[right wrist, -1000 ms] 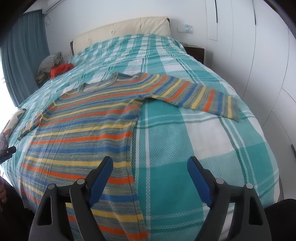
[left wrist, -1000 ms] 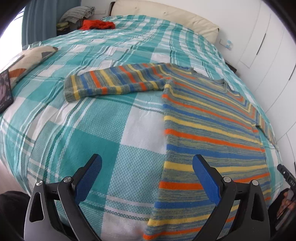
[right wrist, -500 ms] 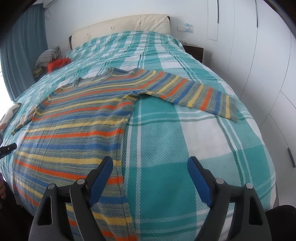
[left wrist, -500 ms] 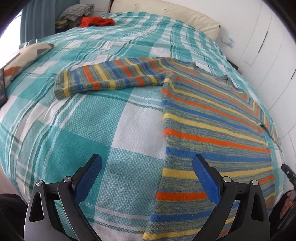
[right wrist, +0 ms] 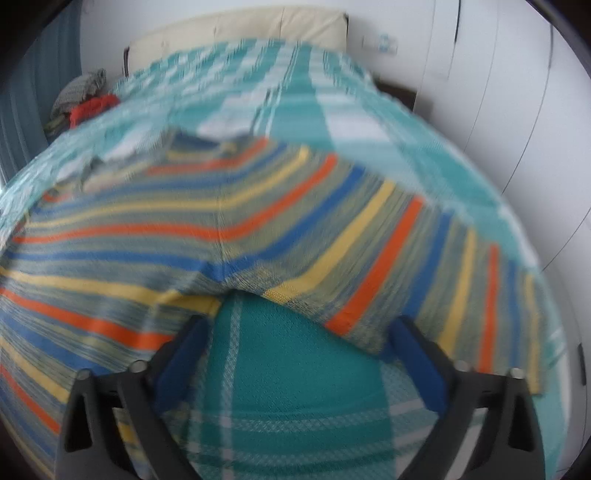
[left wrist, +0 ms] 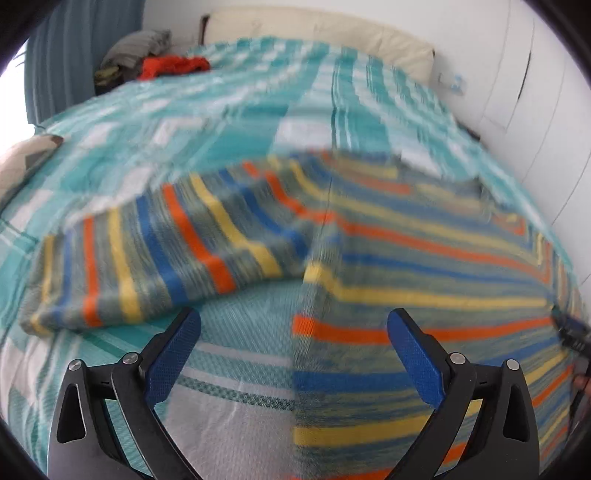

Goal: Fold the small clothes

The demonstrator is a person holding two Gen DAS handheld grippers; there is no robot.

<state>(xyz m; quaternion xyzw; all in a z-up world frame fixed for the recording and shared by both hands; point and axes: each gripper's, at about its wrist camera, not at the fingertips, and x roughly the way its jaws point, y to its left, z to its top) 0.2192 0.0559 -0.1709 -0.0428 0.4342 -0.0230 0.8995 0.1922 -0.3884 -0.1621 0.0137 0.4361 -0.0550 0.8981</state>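
A small striped sweater [left wrist: 406,251], in orange, blue, yellow and grey-green, lies flat on the teal plaid bed cover [left wrist: 240,110]. Its left sleeve [left wrist: 147,258] stretches out to the left. My left gripper [left wrist: 293,325] is open, low over the side seam under that sleeve's armpit. In the right wrist view the sweater [right wrist: 129,236] fills the left and its right sleeve [right wrist: 424,258] runs to the right. My right gripper [right wrist: 295,332] is open, close to the right armpit. Both views are motion-blurred.
A cream headboard [left wrist: 314,33] stands at the far end of the bed. Red and grey clothes [left wrist: 166,66] are piled at the far left corner. A patterned cushion [left wrist: 26,162] lies at the left edge. White wardrobe doors [right wrist: 517,110] are on the right.
Both grippers have moved forward and down toward the sweater, from near its lower part up to the armpits. Both stay open. The sweater has not moved.
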